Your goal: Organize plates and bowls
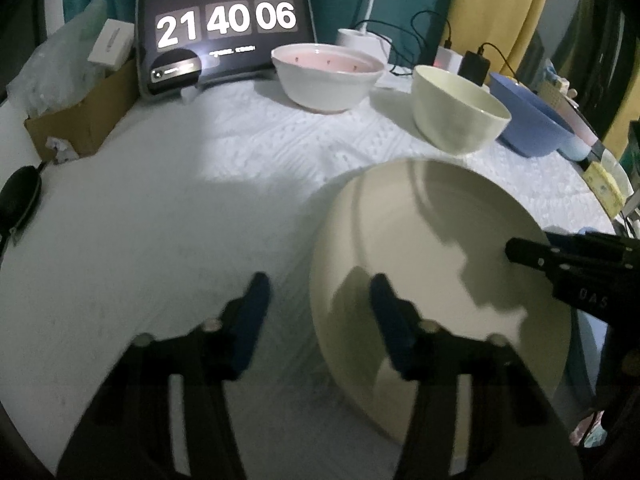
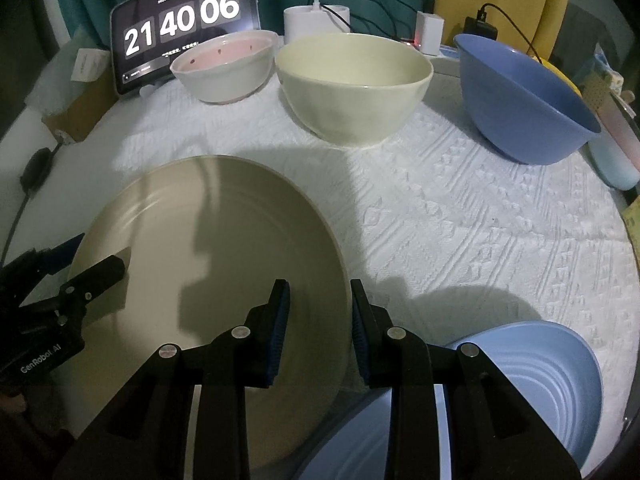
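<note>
A large beige plate [image 1: 440,240] [image 2: 220,240] lies at the front of the white cloth, its near edge overlapping a ribbed light blue plate [image 2: 532,380]. My right gripper [image 2: 319,286] [image 1: 548,242] is shut on the beige plate's right rim, one finger over the plate and one outside it. On the opposite rim my left gripper [image 1: 320,284] [image 2: 98,254] is open; the rim runs between its fingers without either pad pressing. Behind stand a white bowl with a pink inside [image 2: 228,72], a cream bowl [image 2: 352,92] and a blue bowl [image 2: 524,108].
A tablet showing a clock [image 2: 184,24] leans at the back left beside a cardboard box [image 1: 80,120]. Chargers and cables [image 2: 316,20] run along the back edge. A black pouch [image 1: 20,200] lies at the far left. Textured white cloth [image 2: 480,220] covers the table.
</note>
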A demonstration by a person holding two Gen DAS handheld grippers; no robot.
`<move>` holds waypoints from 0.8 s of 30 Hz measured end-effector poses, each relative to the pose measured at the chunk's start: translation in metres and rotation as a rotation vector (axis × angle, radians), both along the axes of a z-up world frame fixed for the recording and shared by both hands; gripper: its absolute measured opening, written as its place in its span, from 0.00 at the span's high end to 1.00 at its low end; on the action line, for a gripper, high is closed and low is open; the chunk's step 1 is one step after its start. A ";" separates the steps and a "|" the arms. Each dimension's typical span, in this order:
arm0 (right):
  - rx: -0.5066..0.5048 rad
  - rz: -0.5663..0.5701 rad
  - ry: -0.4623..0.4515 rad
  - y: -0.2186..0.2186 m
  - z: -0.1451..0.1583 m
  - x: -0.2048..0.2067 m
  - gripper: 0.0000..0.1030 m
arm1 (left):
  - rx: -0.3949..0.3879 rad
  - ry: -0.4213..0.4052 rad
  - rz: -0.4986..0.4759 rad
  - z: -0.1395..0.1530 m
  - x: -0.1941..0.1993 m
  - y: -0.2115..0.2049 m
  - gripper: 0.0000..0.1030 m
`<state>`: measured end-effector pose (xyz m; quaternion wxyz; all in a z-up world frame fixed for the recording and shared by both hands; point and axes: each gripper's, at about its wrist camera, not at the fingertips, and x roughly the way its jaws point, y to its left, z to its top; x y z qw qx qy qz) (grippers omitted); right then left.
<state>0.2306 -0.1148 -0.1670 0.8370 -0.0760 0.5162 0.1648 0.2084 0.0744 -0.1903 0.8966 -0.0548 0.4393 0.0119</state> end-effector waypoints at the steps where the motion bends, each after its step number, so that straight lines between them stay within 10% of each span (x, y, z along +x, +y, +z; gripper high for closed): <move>1: 0.002 0.000 0.000 0.000 0.000 0.000 0.72 | -0.002 -0.001 -0.004 0.000 0.000 -0.001 0.54; 24: 0.034 -0.007 -0.079 -0.010 0.034 -0.018 0.79 | -0.019 -0.057 -0.028 0.024 -0.015 -0.015 0.61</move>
